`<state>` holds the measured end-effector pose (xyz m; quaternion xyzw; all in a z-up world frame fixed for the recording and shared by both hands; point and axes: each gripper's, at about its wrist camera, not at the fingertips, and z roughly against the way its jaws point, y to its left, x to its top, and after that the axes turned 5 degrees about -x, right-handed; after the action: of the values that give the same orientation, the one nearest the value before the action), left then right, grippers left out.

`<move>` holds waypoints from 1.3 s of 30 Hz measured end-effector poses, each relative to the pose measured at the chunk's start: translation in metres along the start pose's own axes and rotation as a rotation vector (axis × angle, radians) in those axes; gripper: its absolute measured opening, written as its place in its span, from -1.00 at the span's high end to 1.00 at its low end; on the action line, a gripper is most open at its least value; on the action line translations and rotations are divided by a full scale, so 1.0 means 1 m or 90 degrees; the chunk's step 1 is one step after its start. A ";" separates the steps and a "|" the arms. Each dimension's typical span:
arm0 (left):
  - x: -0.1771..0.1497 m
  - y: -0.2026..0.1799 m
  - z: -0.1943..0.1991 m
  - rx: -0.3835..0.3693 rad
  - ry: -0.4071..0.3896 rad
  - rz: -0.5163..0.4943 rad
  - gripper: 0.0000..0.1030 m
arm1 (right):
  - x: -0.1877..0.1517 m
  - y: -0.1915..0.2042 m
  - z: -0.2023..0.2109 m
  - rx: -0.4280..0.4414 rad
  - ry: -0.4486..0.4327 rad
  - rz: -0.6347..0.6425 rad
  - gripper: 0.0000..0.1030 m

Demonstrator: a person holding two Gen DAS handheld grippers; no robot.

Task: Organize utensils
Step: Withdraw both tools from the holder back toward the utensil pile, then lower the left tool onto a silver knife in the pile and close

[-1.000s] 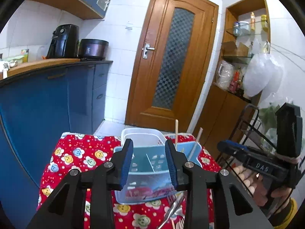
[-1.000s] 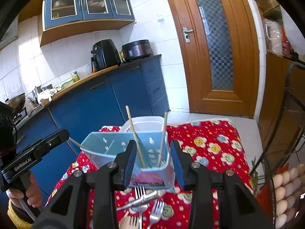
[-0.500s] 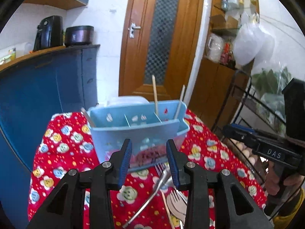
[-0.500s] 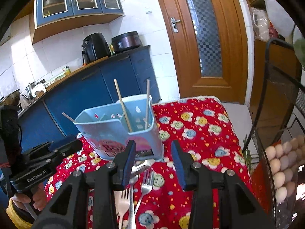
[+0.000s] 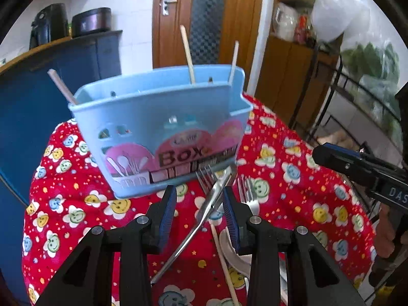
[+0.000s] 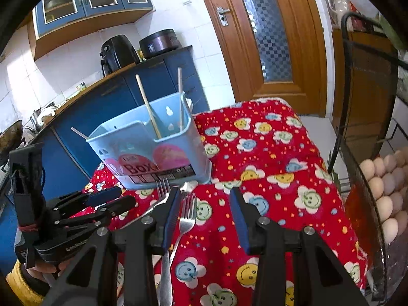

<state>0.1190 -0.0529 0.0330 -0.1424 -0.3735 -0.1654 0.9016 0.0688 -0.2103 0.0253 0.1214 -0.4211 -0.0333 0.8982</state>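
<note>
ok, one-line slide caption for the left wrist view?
Open left claw poised over forks lying in front of the blue utensil box on a red tablecloth.

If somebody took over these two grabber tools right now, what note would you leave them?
Left gripper: open, empty, over the forks.
Right gripper: open, empty, above the red flowered cloth.
Blue utensil box: upright on the cloth, three chopsticks standing in it.
Forks lie loose in front of the box, with one loose chopstick and a white spoon.
Done: three chopsticks boxed.
Left: pick up the loose pieces and stand them in the box.
</note>
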 end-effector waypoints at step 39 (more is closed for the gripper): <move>-0.008 -0.015 -0.049 -0.003 0.106 -0.081 0.67 | -0.021 -0.017 -0.013 0.007 0.041 -0.041 0.18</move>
<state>0.1380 -0.0833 -0.0044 -0.1062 -0.3049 -0.2344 0.9170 0.0665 -0.2205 -0.0023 0.1410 -0.3883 -0.0560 0.9090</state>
